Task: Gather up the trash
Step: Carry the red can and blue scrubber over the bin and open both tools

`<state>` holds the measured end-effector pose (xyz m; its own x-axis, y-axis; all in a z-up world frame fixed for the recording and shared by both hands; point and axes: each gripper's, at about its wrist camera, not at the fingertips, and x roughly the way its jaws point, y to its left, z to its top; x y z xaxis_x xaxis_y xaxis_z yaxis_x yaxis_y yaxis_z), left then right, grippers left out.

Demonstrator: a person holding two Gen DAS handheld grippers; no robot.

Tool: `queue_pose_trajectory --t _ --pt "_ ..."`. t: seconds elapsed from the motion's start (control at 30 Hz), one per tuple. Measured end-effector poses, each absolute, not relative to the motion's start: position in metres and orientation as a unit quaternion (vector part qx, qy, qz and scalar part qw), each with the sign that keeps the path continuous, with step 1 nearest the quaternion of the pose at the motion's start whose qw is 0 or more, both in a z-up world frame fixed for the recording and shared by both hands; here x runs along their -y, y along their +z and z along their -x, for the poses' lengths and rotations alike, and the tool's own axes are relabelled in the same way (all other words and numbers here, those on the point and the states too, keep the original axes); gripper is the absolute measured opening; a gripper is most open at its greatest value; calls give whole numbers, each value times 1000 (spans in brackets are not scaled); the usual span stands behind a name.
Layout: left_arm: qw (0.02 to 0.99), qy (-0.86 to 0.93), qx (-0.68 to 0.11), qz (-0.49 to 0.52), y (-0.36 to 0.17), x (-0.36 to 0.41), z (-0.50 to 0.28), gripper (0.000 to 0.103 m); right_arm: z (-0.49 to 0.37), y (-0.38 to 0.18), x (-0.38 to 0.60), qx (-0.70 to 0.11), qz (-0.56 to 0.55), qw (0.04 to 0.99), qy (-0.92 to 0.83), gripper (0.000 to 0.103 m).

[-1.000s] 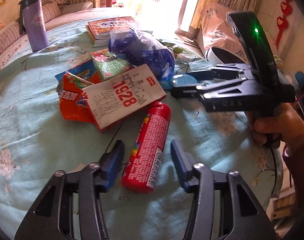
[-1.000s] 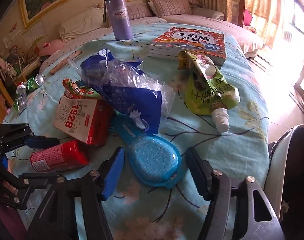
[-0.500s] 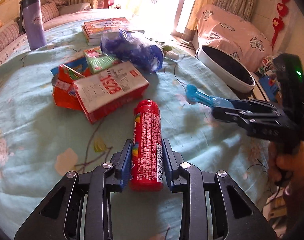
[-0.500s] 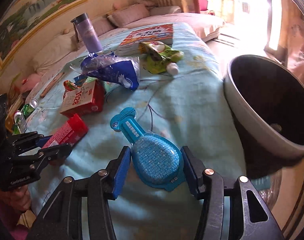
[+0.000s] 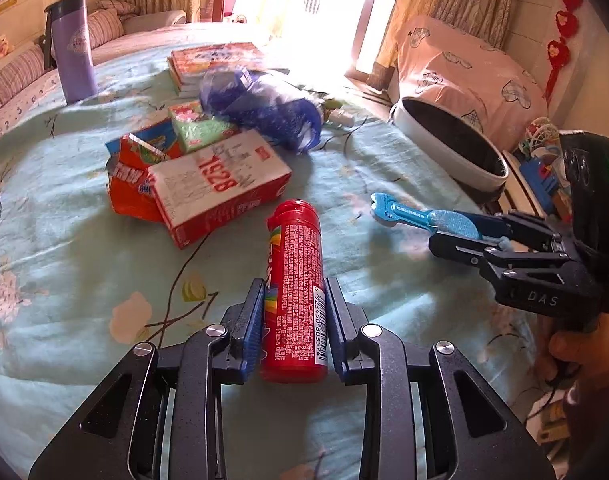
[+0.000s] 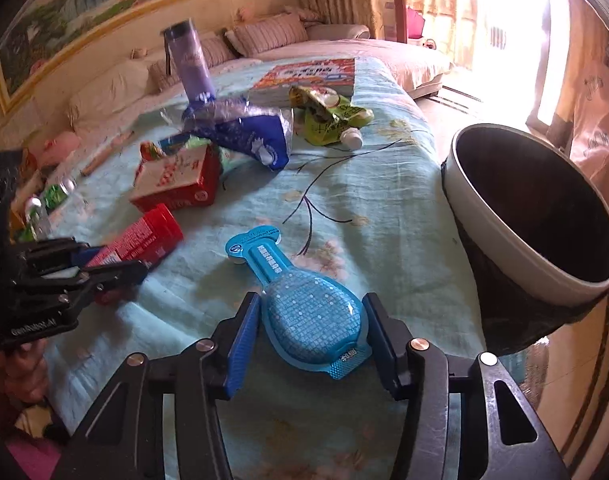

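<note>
Two tongs clamped: left tongs [image 5: 293, 312] on red tube [image 5: 296, 280], right tongs [image 6: 310, 334] on blue pack [image 6: 304, 308].

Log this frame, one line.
left gripper: shut on red tube | right gripper: shut on blue pouch | bin: right, open

Strong daylight floods in from the window [image 5: 324, 12], blown out to white in both views; glare washes the far bedspread [image 5: 152, 80]; soft shadows fall toward the cameras; fisheye curvature bends the edges, corners vignette black; the purple tumbler [image 6: 188, 60] looks motion-blurred.
</note>
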<state>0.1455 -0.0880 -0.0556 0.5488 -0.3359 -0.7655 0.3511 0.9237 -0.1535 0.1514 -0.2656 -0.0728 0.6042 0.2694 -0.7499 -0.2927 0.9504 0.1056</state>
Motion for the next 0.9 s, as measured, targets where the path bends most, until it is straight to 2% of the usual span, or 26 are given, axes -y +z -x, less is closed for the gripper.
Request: queue_pose_trajectory --t 0.43,0.9 --pt "882 -230 -412 -14 -28 139 -152 27 -124 -40 332 -359 -123 919 110 52" --pt "880 -258 -397 -34 -8 198 -172 27 -131 -22 378 -337 -153 925 79 52"
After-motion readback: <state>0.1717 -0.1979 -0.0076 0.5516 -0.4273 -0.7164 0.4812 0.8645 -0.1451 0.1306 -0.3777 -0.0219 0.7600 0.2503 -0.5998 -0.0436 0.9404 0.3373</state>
